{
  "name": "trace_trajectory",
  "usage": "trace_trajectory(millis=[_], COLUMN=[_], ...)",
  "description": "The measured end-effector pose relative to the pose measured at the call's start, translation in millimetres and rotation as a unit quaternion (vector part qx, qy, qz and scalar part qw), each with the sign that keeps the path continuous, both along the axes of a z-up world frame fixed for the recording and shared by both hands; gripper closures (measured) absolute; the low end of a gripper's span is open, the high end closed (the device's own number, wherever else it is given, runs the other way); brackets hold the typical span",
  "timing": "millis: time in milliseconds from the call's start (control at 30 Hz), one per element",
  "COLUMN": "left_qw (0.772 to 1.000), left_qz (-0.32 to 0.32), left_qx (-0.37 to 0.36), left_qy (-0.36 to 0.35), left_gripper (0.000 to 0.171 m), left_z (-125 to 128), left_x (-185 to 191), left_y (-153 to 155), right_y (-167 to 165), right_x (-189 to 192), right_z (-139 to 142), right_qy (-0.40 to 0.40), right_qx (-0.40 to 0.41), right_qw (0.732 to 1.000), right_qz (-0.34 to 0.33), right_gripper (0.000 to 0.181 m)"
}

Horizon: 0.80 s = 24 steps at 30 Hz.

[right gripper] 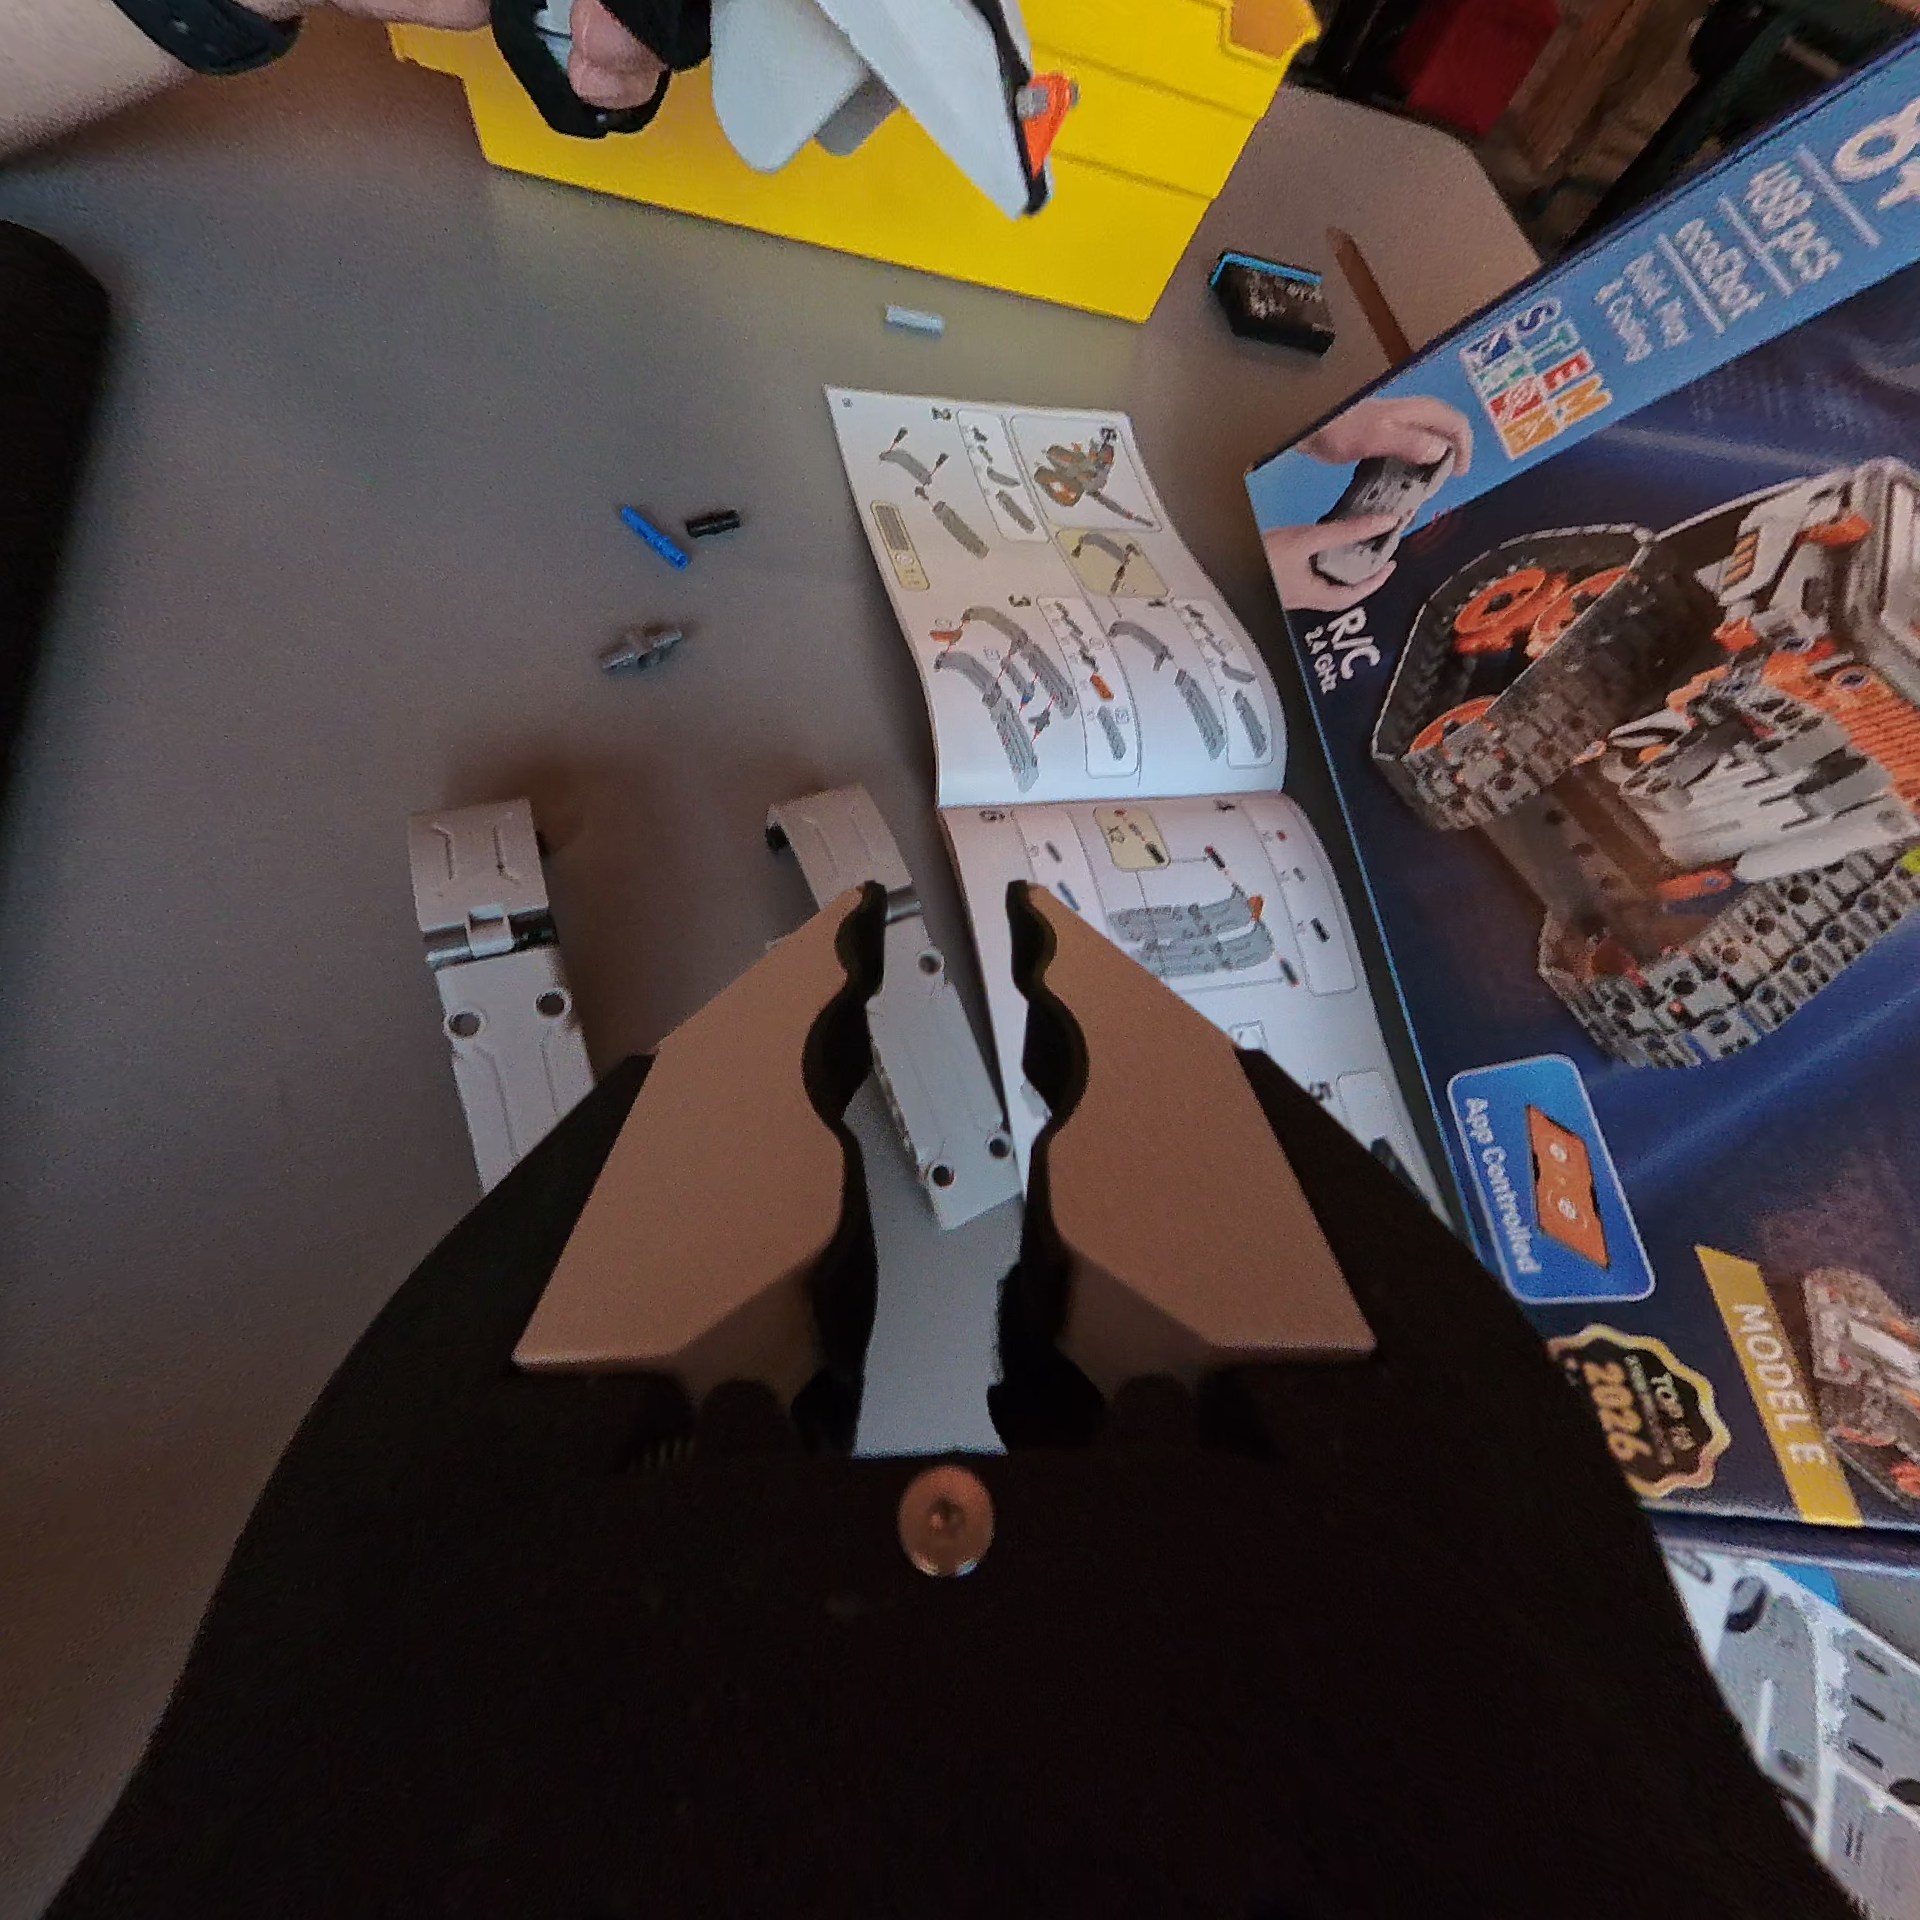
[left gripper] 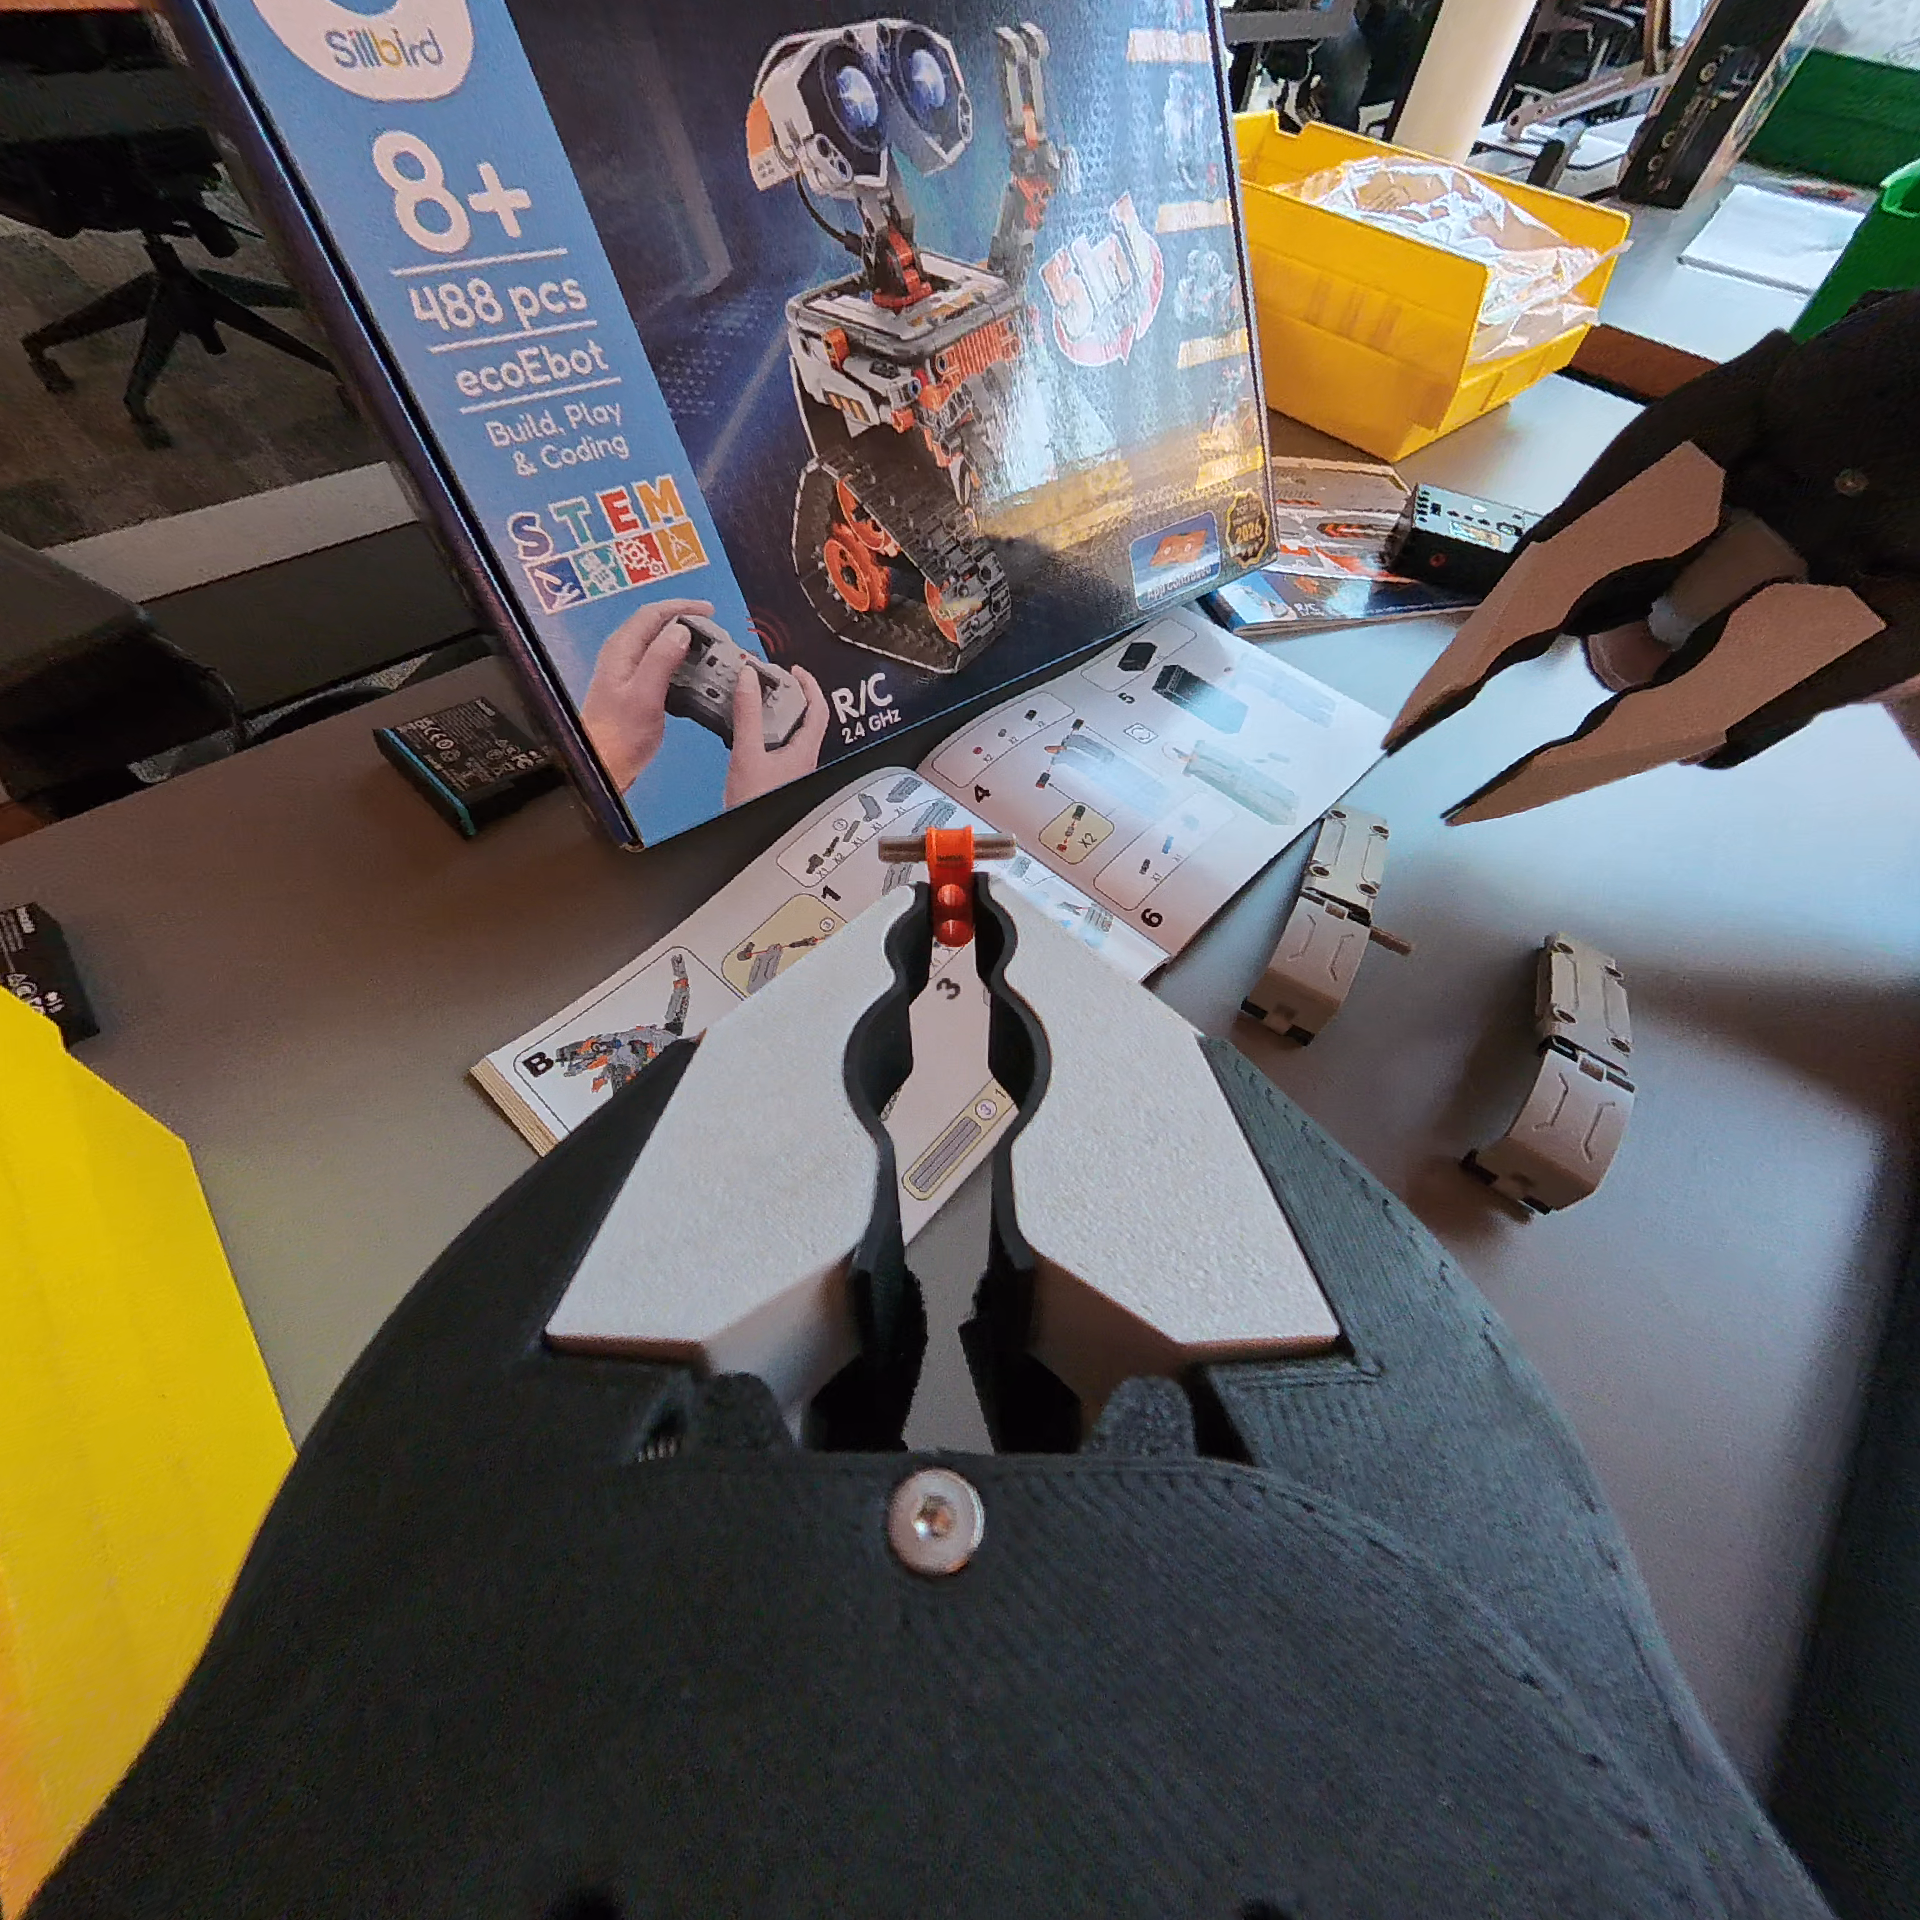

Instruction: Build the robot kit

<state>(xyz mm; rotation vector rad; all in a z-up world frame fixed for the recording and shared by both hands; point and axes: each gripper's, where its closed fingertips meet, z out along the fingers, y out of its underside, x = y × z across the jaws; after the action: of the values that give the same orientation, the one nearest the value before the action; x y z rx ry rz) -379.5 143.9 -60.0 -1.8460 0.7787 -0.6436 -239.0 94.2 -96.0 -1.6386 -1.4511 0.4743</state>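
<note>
My left gripper (left gripper: 948, 894) has white pads and is shut on a small orange connector (left gripper: 950, 902) with a grey axle through its top, held above the open instruction booklet (left gripper: 1143, 758). It also shows at the top of the right wrist view (right gripper: 1029, 156), with the orange piece (right gripper: 1051, 109) in it. My right gripper (right gripper: 948, 904) has tan pads, is open and empty, and hangs over a grey curved panel (right gripper: 935, 1070) by the booklet (right gripper: 1039, 623). A second grey panel (right gripper: 499, 977) lies to its left. In the left wrist view the right gripper (left gripper: 1418, 781) is above both panels (left gripper: 1320, 935).
A big blue toy box (left gripper: 727, 364) stands behind the booklet. Yellow bins sit at the back right (left gripper: 1403, 270) and near left (left gripper: 94, 1351). Loose on the table are a blue pin (right gripper: 655, 535), black pin (right gripper: 713, 523), grey connector (right gripper: 641, 646) and black battery packs (right gripper: 1273, 301). My hands' fingertips stand some 15 cm from each other.
</note>
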Motion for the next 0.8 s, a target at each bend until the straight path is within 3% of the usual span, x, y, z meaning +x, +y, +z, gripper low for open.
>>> trace_trajectory(millis=[267,533,800], left_qw=[1.000,1.000,1.000], left_qz=[-0.010,-0.012,-0.015], left_qx=[0.000,0.000,-0.003], left_qy=[0.014,0.017,0.023], left_gripper=[0.166,0.166,0.166], left_z=[-5,-6,-10], left_x=[5,5,7], left_y=[-2,-2,-2], right_y=[-24,-80,-89], right_x=[23,-22,-33], right_z=[-21,-10,-25], right_qy=[-0.025,-0.038,-0.069], right_qx=[-0.130,-0.147,-0.145], right_qw=[0.991,0.978,0.975], right_qz=[0.034,0.140,0.155], right_gripper=[0.155,0.137,0.128])
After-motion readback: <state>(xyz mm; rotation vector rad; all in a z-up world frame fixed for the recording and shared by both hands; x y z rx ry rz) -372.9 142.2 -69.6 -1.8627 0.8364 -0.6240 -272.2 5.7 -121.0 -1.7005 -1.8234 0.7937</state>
